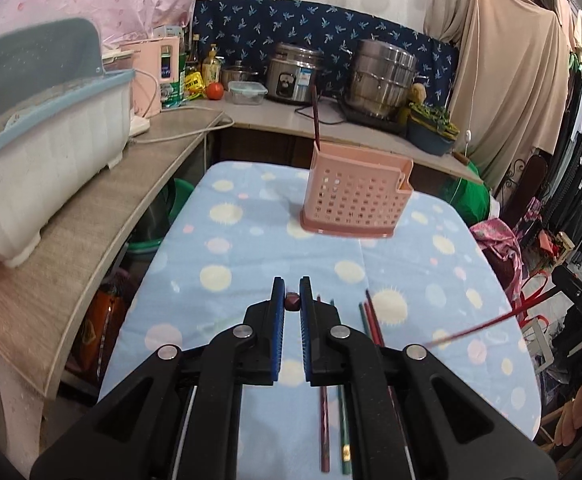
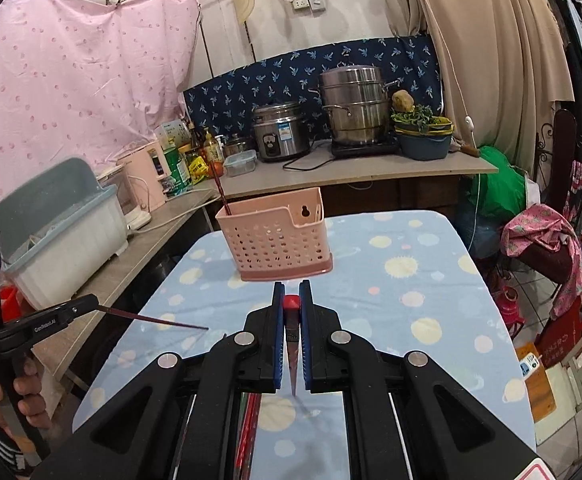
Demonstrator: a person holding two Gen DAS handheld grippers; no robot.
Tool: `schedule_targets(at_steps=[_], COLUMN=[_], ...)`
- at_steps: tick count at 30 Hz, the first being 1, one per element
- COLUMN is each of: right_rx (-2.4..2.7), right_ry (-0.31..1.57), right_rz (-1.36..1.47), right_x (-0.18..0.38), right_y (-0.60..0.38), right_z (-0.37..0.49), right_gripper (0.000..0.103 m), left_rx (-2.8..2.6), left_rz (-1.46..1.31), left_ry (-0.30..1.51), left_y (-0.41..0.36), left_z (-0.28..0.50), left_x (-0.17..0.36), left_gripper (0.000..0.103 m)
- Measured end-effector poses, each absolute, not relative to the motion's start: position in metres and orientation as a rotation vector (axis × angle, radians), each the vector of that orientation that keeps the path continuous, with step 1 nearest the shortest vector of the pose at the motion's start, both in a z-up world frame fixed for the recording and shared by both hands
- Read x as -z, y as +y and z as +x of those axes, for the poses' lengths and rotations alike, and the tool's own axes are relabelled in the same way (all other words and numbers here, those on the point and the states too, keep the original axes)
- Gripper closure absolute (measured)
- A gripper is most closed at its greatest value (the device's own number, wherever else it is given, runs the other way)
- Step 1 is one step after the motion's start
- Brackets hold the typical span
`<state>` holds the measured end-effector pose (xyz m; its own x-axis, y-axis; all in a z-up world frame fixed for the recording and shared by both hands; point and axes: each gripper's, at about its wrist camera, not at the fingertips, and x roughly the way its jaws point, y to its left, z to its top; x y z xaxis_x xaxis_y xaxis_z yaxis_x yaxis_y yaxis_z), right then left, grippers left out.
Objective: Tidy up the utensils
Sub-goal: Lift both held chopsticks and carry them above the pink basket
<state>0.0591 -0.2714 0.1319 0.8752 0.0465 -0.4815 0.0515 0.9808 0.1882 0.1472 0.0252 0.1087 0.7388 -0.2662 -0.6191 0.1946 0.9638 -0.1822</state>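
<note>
Nearest to each camera, both grippers are already loaded: the left gripper [image 1: 292, 300] has its jaws pressed together on a dark maroon chopstick [image 1: 292, 303], seen end-on between the pads and, from the right wrist view, sticking out sideways over the cloth, while the right gripper [image 2: 291, 302] is pinching a red-capped chopstick [image 2: 291, 320] whose shaft runs back between the blue pads toward the camera. Just beyond and beneath the left gripper, several loose chopsticks [image 1: 371, 316] in red, green and dark tones lie side by side on the blue spotted tablecloth [image 1: 251, 240], not yet collected. Farther along the table stands the pink perforated utensil holder [image 2: 277, 240], upright, with a single dark chopstick [image 2: 220, 190] leaning in its left corner. Judging by this, the sorting looks to be in its early part: one piece is stowed, two are held well short of the holder, and the handful on the cloth remains to be picked up and dropped in
</note>
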Motion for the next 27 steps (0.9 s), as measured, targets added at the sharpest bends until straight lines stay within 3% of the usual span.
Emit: schedule_targets(at_steps=[10,19,27], right_rx=[-0.034,-0.033,-0.018], right_ry=[0.421,0.257,0.176], right_rz=[0.210,0.247,0.288], right_x=[-0.185,-0.248,-0.265], right_y=[-0.286,-0.296,-0.302], right_z=[0.126,0.202,0.268], right_gripper=[0.096,0.096,0.096], left_rx=[0.292,0.277,0.242], left_rz=[-0.101,-0.113,-0.139], left_ry=[0.599,0.383,0.282], left_y=[0.006,-0.017,-0.037], left_z=[0.204,0.255,0.313], left_x=[-0.176,-0.262,-0.278], left_gripper=[0.096,0.096,0.096])
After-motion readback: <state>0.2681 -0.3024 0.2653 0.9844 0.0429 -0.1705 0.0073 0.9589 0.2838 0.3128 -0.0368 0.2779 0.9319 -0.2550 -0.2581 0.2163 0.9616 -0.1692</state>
